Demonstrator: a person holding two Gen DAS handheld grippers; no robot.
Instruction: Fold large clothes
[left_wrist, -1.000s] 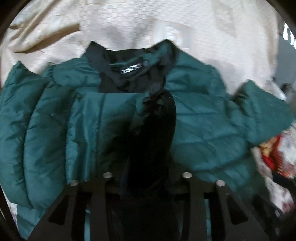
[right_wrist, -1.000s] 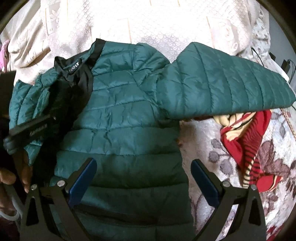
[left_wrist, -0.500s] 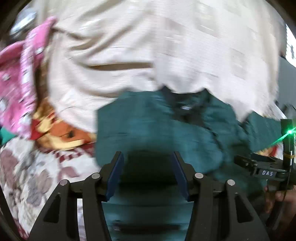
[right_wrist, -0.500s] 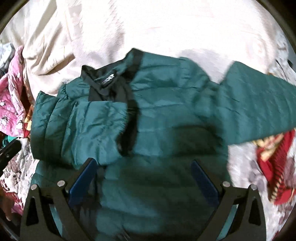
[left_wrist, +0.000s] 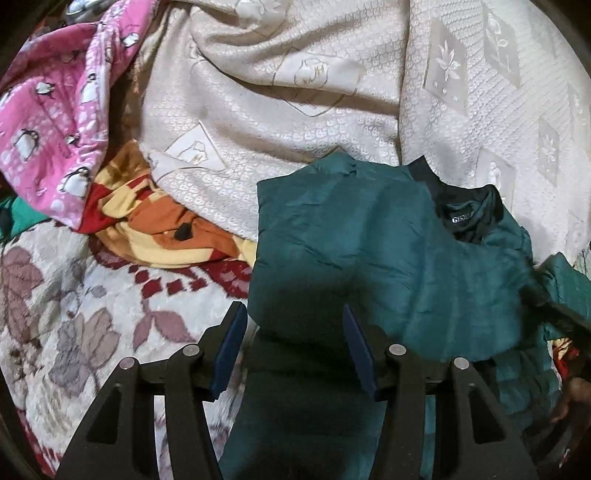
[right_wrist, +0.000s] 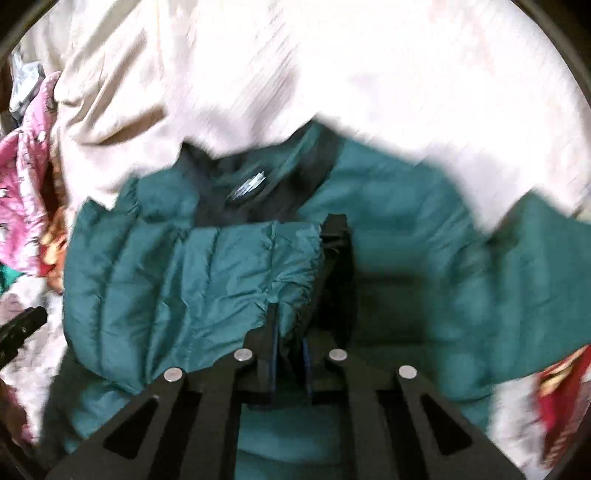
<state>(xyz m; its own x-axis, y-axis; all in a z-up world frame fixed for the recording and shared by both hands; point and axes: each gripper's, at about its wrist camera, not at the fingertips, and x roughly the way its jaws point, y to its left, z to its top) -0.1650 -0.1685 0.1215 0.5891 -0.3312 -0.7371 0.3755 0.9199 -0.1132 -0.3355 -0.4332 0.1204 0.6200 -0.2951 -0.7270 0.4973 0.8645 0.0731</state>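
A teal quilted jacket (left_wrist: 369, 258) lies front up on the bed, its black collar (left_wrist: 461, 218) toward the far side. My left gripper (left_wrist: 295, 332) hovers over the jacket's left edge, open, its blue pads (left_wrist: 231, 347) apart with nothing pressed between them. In the right wrist view one sleeve (right_wrist: 203, 277) is folded across the chest, and the other sleeve (right_wrist: 535, 258) stretches out to the right. My right gripper (right_wrist: 290, 350) is shut, with teal fabric at the folded sleeve's cuff pinched between its pads. This view is blurred.
A cream patterned bedspread (left_wrist: 295, 92) covers the far side. A pink penguin cloth (left_wrist: 55, 110) and an orange and red blanket (left_wrist: 166, 229) lie at the left, on a floral cover (left_wrist: 74, 314). A red cloth (right_wrist: 561, 387) lies at the right.
My left gripper let go of the sleeve's dark cuff, opened and swung left to the jacket's edge. My right gripper moved left over the chest and went from wide open to shut at the cuff.
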